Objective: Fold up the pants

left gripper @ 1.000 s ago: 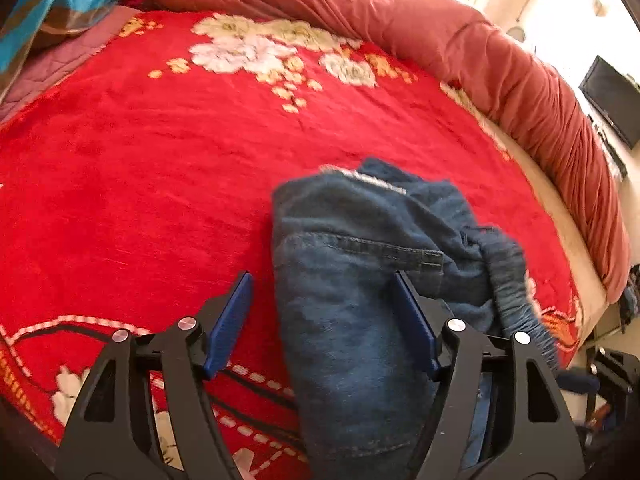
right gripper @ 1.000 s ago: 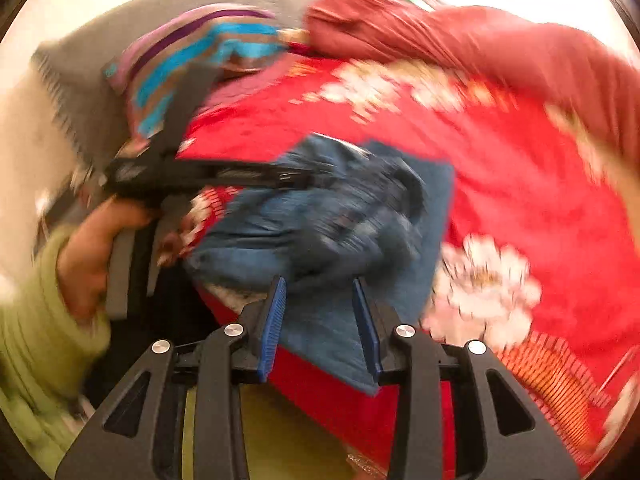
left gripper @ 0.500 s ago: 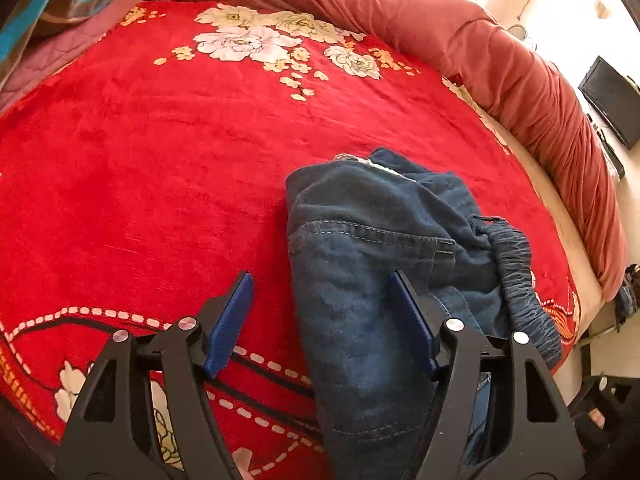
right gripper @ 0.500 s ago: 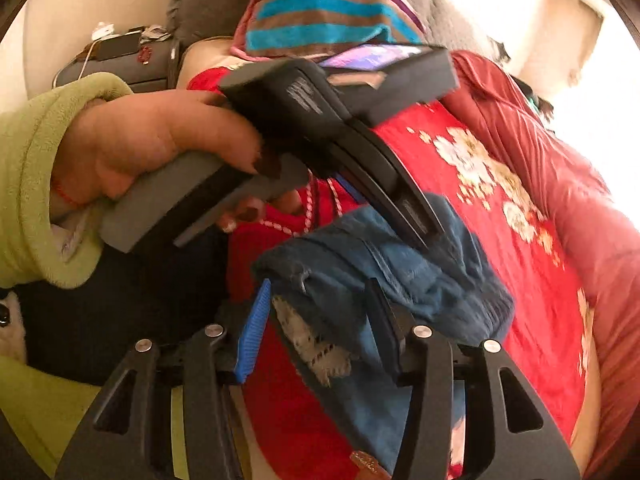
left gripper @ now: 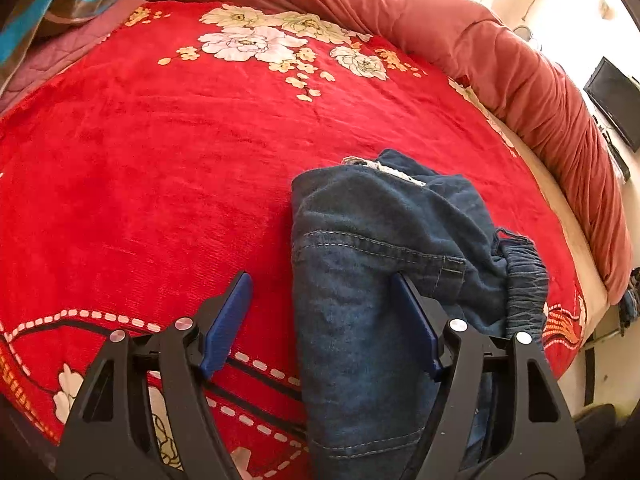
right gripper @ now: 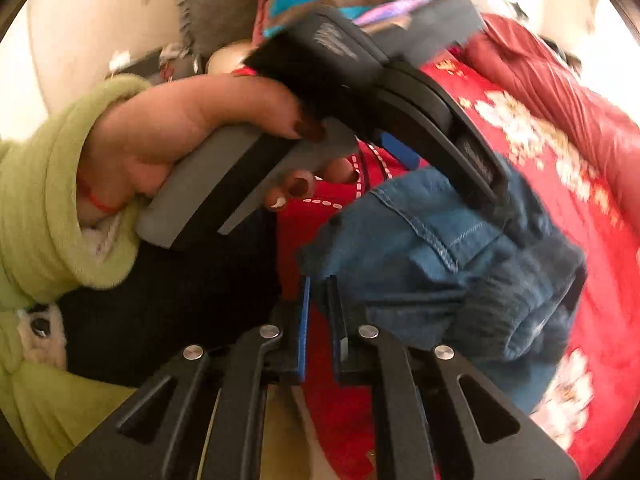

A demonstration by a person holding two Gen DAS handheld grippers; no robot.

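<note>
The pants (left gripper: pixel 384 264), blue denim and folded into a thick bundle with the elastic waistband at the right, lie near the front edge of the red flowered blanket (left gripper: pixel 160 152) on the bed. The left gripper (left gripper: pixel 320 320) stands wide open over them, its right finger resting on the denim and its left one over bare blanket, gripping nothing. The right gripper (right gripper: pixel 318 300) has just been closing and its jaws now pinch the near corner of the pants, beside the hand (right gripper: pixel 168 136) in a green sleeve.

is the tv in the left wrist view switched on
No, the tv by the wall beyond the bed shows a dark, blank screen.
</note>
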